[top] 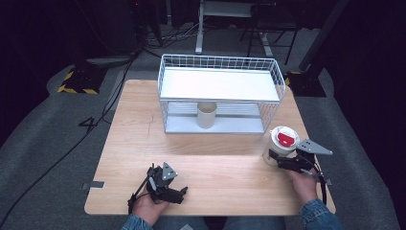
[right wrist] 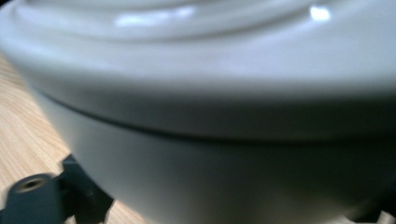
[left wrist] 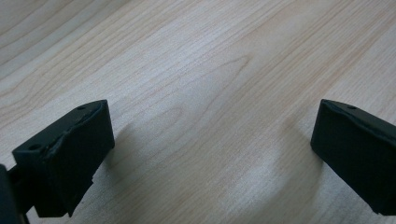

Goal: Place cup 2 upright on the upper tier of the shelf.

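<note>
right gripper (top: 281, 158) jaws clasp the white cup (top: 281, 143); left gripper (top: 173, 188) jaws spread wide, empty.

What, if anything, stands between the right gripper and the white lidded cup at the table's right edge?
Nothing visible does: the right gripper is already at the white lidded cup, whose wall sits right between its jaws in the right gripper view.

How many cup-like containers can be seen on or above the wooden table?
2. One beige cup stands upright on the lower shelf of the white wire rack. One white container with a red-marked lid stands near the table's right edge, at the right claw.
</note>
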`<state>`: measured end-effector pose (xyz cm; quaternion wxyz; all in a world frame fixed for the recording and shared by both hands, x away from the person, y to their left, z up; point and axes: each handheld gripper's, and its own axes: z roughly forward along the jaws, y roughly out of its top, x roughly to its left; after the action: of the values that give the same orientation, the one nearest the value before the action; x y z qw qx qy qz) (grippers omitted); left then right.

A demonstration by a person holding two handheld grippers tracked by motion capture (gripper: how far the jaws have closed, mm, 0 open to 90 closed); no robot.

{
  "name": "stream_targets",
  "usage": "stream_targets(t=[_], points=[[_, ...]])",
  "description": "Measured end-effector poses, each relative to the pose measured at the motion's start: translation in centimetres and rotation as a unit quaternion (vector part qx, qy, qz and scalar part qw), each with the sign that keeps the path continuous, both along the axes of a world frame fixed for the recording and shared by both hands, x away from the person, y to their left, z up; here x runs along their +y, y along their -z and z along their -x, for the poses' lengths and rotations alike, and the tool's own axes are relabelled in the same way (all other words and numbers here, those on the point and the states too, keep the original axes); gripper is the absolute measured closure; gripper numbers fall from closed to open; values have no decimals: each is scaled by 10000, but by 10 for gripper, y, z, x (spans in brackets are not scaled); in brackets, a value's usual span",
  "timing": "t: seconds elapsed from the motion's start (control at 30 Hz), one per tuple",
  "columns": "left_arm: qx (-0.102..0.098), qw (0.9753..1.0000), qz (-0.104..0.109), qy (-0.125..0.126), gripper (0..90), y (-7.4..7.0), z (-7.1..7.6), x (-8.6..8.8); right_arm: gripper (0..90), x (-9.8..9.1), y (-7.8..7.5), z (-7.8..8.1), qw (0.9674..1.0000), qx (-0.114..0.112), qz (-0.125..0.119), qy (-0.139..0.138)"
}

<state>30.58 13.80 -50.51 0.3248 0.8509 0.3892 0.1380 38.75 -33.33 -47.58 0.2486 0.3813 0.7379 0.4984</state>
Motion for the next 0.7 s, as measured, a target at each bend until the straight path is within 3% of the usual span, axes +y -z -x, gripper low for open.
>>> stream_targets(t=[0.7], points=[[-13, 10000, 6, 2, 0, 0, -1, 0, 137, 0, -1, 0, 10000, 12, 64, -16]])
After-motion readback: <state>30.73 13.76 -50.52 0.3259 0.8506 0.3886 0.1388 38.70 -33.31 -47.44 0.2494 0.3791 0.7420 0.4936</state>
